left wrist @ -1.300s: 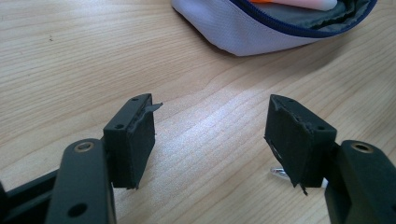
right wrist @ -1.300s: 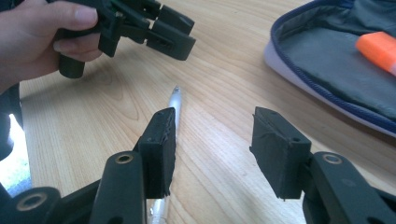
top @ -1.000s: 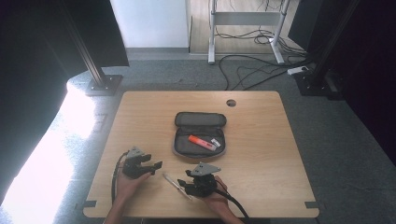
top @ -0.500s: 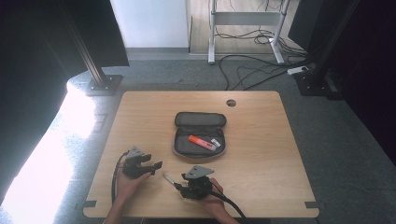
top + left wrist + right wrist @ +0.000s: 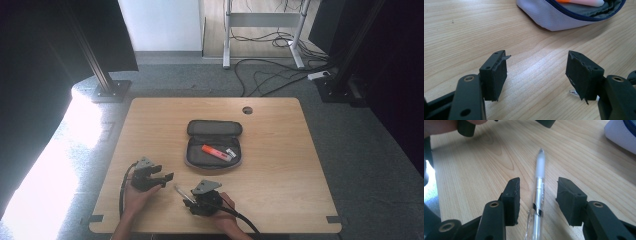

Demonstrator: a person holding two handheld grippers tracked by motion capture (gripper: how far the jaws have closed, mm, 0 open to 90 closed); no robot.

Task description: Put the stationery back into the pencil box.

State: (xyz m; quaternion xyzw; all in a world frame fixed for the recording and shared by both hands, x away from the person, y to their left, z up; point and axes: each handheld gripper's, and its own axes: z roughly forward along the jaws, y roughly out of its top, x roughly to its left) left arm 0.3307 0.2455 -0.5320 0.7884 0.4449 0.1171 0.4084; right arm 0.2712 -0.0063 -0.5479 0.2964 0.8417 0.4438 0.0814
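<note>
Inside open pencil case [image 5: 214, 150], orange marker [image 5: 216, 152], eraser [image 5: 230, 153]

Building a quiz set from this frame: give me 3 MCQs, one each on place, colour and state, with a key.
1. Where does the pen lie?
A. inside the pencil case
B. on the table between the right tool's jaws
C. on the floor

2. What colour is the marker in the open pencil case?
A. orange-red
B. green
C. blue

3. How is the left tool?
A. shut on the pen
B. shut on the case
C. open, holding nothing

Key: 1 B, the right tool straddles it without its pads touching; 2 A, it shows orange-red on the grey lining; 3 C, bare table shows between its jaws.
</note>
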